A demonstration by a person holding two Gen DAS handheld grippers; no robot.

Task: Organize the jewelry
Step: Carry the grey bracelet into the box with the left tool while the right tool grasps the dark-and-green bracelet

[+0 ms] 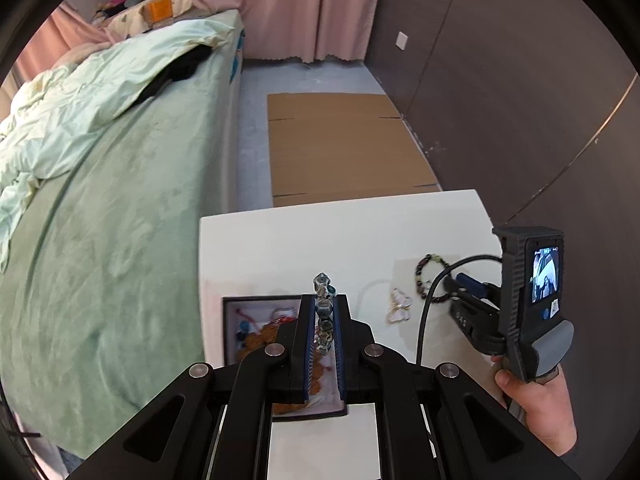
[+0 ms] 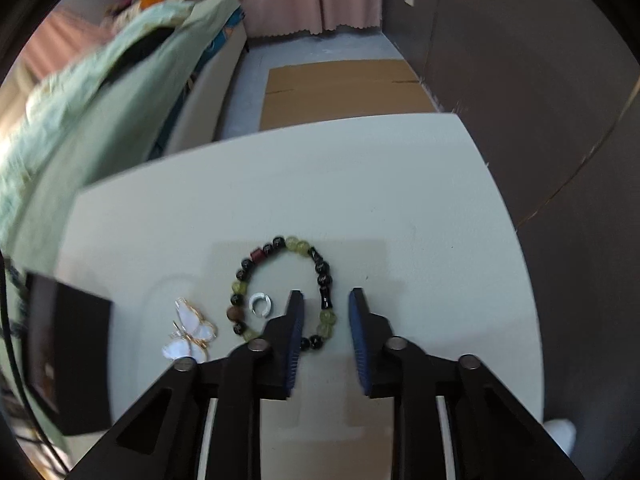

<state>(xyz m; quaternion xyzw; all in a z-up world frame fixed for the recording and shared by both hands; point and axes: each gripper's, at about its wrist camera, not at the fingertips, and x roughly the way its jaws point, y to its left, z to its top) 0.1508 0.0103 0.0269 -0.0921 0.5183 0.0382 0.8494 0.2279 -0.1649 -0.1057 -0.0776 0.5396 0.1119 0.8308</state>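
My left gripper (image 1: 324, 300) is shut on a blue-grey beaded bracelet (image 1: 323, 312) and holds it above a black-rimmed jewelry box (image 1: 230, 320) that has orange and red pieces inside. My right gripper (image 2: 326, 296) is open over the white table (image 2: 360, 184), its fingers on either side of the right part of a black and green beaded bracelet (image 2: 320, 268). A small silver ring (image 2: 260, 305) lies inside that bracelet. A white butterfly clip (image 2: 188, 332) lies to its left. The right gripper also shows in the left wrist view (image 1: 460, 284).
A bed with green sheets (image 1: 100, 200) runs along the table's left side. Flat cardboard (image 1: 344, 144) lies on the floor beyond the table. A dark wall (image 1: 520, 100) is on the right. The box shows at the left edge in the right wrist view (image 2: 68, 344).
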